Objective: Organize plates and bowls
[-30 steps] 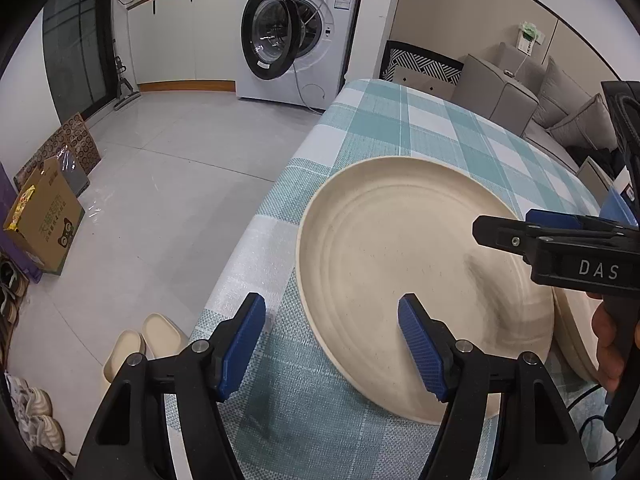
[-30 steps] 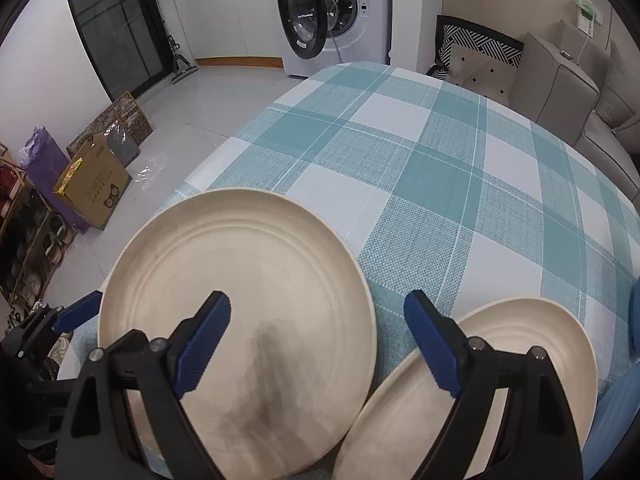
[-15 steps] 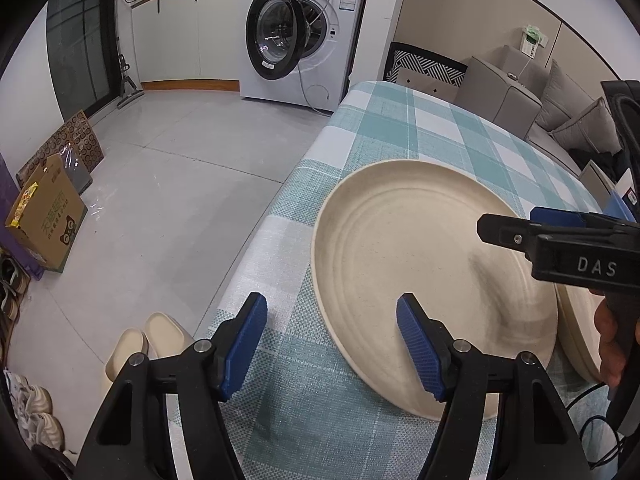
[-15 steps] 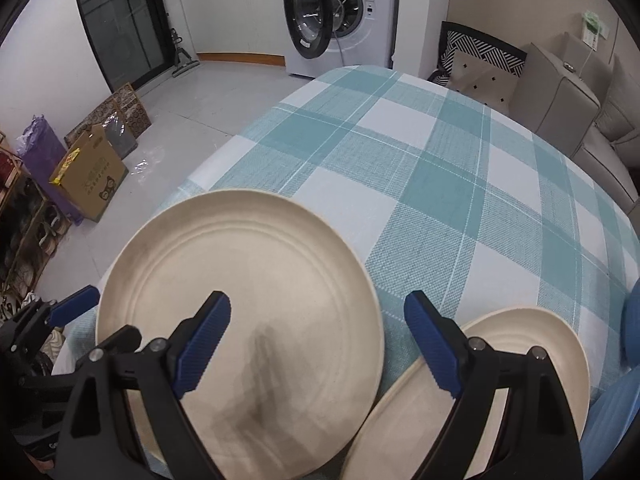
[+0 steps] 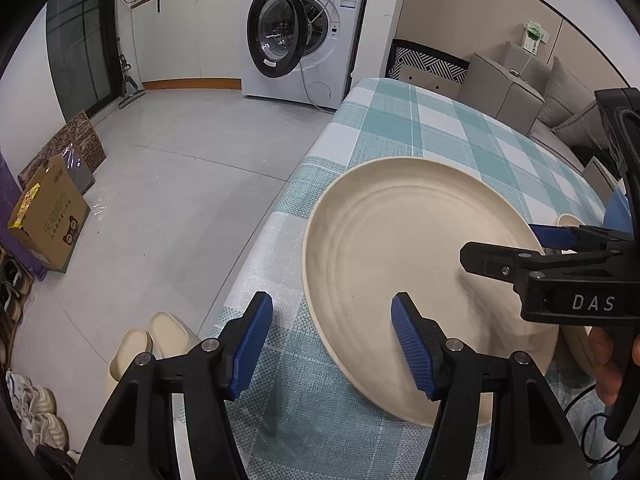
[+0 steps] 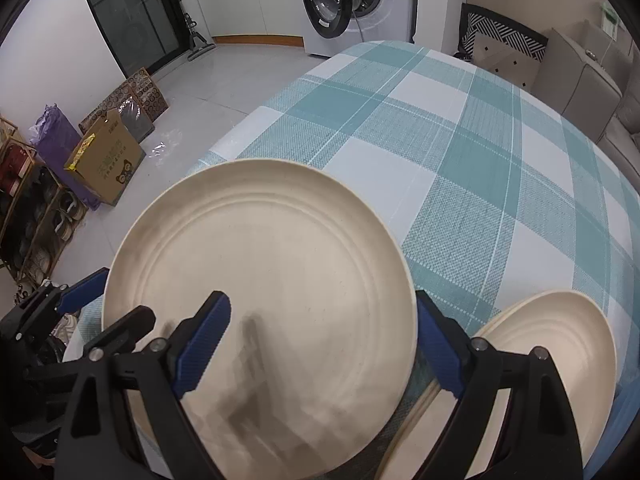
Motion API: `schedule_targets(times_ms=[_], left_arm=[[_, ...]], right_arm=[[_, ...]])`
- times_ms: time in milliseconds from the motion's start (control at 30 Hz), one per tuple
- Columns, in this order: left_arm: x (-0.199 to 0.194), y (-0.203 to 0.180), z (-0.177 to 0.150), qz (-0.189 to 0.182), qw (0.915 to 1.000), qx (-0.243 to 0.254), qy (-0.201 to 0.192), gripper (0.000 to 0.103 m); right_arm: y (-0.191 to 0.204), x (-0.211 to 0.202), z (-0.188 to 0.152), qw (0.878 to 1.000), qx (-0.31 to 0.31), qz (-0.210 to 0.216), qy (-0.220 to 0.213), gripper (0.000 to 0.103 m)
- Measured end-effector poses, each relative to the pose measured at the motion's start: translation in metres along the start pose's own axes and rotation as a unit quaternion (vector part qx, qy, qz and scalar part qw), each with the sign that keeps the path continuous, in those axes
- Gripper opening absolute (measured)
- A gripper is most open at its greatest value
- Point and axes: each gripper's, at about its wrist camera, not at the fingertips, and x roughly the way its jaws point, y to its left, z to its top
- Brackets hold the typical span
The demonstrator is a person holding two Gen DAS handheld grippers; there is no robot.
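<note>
A large cream plate (image 5: pixel 400 256) (image 6: pixel 260 272) lies on the teal checked tablecloth (image 6: pixel 460 128) near the table's left edge. Its right side overlaps a second cream plate (image 6: pixel 560 360) (image 5: pixel 576 344). My left gripper (image 5: pixel 332 344) (image 6: pixel 104 308) is open and straddles the big plate's left rim, one finger over the plate and one over the cloth. My right gripper (image 6: pixel 320 340) (image 5: pixel 500 244) is open with its jaws opening wider. It straddles the plate's right rim, and no pad presses on the plate.
The table edge drops to a tiled floor on the left, where slippers (image 5: pixel 160 340) and a cardboard box (image 5: pixel 48 216) sit. A washing machine (image 5: pixel 300 28) stands with its door open beyond the table. A grey sofa (image 5: pixel 520 92) is behind. A hand (image 5: pixel 612 360) holds the right gripper.
The right gripper has shifted left and closer over the big plate, so it now spans the plate's right rim. The left gripper's jaws have narrowed a little. The plates have not moved.
</note>
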Motion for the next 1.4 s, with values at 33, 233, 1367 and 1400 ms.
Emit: schedule_targets(times_ms=[33,233,1367,1400], left_arm=[[0.0,0.0,0.0,0.001,1.0,0.001,0.0,0.064],[0.002,0.0,0.0,0.005,0.9999,0.008,0.006,0.064],[-0.005,0.007,-0.007,0.036,0.9987,0.033,0.012,0.037],[-0.006,0.008,-0.007,0.038,0.9987,0.032,0.012,0.035]], right_arm=[[0.001,-0.001,-0.001,1.0,-0.003,0.002,-0.001,0.092],[0.006,-0.005,-0.005,1.0,-0.003,0.021,-0.004,0.088],[0.011,-0.036,-0.053,1.0,-0.006,-0.004,-0.013,0.038],[0.011,-0.037,-0.055,1.0,-0.007,-0.006,-0.015,0.037]])
